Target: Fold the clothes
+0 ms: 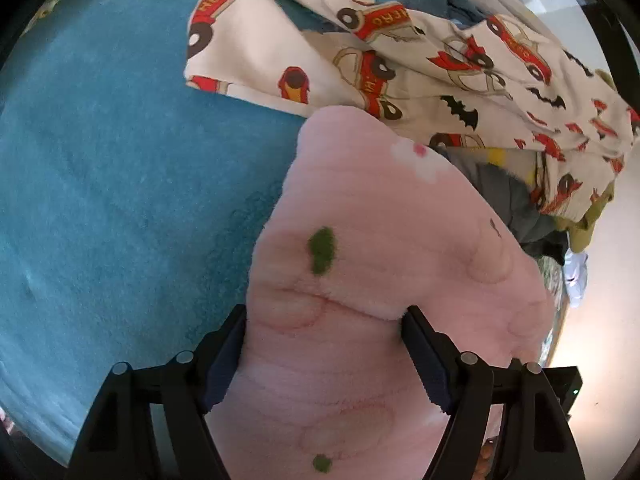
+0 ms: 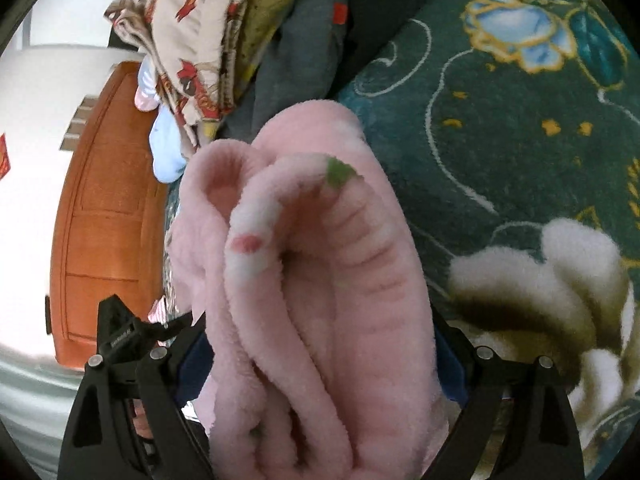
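Both grippers are clamped on the pink fleece garment: left gripper lower centre, right gripper pinching bunched folds; that thick roll could slip free, or snag the car-print pyjamas upper right.

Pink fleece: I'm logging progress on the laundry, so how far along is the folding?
Done: nothing visibly folded. In hand: both grippers, left and right, hold the pink fleece, which is bunched in thick folds. Left: the car-print garment and the dark clothes beside it lie in a loose heap.
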`<state>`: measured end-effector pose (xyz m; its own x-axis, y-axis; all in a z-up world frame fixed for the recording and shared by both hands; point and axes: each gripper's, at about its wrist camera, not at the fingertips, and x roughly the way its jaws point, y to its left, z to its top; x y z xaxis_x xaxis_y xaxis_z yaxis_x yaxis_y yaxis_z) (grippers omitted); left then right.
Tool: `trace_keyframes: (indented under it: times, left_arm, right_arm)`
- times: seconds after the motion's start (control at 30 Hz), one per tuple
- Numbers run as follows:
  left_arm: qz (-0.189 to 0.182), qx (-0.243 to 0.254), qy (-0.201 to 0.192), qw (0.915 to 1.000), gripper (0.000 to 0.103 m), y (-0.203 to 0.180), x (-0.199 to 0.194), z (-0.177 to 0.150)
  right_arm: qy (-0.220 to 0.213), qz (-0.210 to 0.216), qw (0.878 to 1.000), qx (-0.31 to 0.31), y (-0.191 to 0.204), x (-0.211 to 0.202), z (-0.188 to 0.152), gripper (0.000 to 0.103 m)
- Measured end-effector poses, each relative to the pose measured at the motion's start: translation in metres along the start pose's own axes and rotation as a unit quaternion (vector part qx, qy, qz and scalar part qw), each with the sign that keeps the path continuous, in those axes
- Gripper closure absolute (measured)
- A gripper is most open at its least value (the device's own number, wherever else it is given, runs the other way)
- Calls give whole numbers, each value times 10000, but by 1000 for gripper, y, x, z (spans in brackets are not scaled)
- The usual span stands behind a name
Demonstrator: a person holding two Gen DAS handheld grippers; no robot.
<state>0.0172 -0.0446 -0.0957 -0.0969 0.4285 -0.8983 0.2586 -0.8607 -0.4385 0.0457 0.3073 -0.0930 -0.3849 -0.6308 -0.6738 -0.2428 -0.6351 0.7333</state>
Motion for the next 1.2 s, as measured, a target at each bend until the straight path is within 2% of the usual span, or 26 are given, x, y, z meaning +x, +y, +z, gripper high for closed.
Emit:
trace_keyframes:
  times: [0.03, 0.07, 0.13, 0.2, 0.3, 0.4, 0.5, 0.6, 0.67, 0.8, 1.0, 1.2]
  left_arm:
    - [20, 45, -20, 10000, 27, -3, 0, -2]
    - [45, 118, -66, 9999, 31, -6, -1, -4]
    - [123, 297, -179, 9993, 48, -14, -4, -10]
    - [121, 445, -313, 9984, 60, -20, -11, -15]
    - [-198, 458, -488, 9976, 66, -20, -23, -21]
    - [-784, 266, -688, 9942, 68, -12, -39, -26]
    - [-1450, 28, -987, 9845, 68, -1, -65, -19]
    - [-1946, -200, -1350, 9713, 68, 24, -93, -15]
    - [-1996, -203, -1617, 9662, 68, 42, -113, -13]
    - [-1704, -378, -2225, 9592, 68, 101, -156, 5]
    - [-1181, -1244, -2915, 9410, 67, 215, -207, 26]
    - [-825, -1966, -3326, 9187, 67, 318, -236, 41]
  right_arm:
    - [13, -30, 10000, 44, 0, 0, 0, 27]
    - [27, -70, 9999, 79, 0, -1, -1, 32]
    - [56, -224, 9997, 9, 5, -4, -1, 50]
    - [48, -317, 9994, -157, 17, -8, -1, 57]
    - [-36, -409, 9973, -608, 43, -20, -1, 60]
    - [-99, -547, 9917, -1158, 77, -34, -1, 60]
    - [-150, -806, 9784, -1898, 127, -45, 2, 60]
    - [-231, -789, 9649, -2494, 181, -49, 6, 60]
    - [-228, -740, 9555, -2846, 216, -46, 7, 60]
    - [134, -530, 9373, -3443, 285, -4, 9, 60]
    - [1199, -192, 9075, -4022, 375, 125, -7, 60]
    - [2033, 10, 8554, -4765, 472, 259, -50, 60]
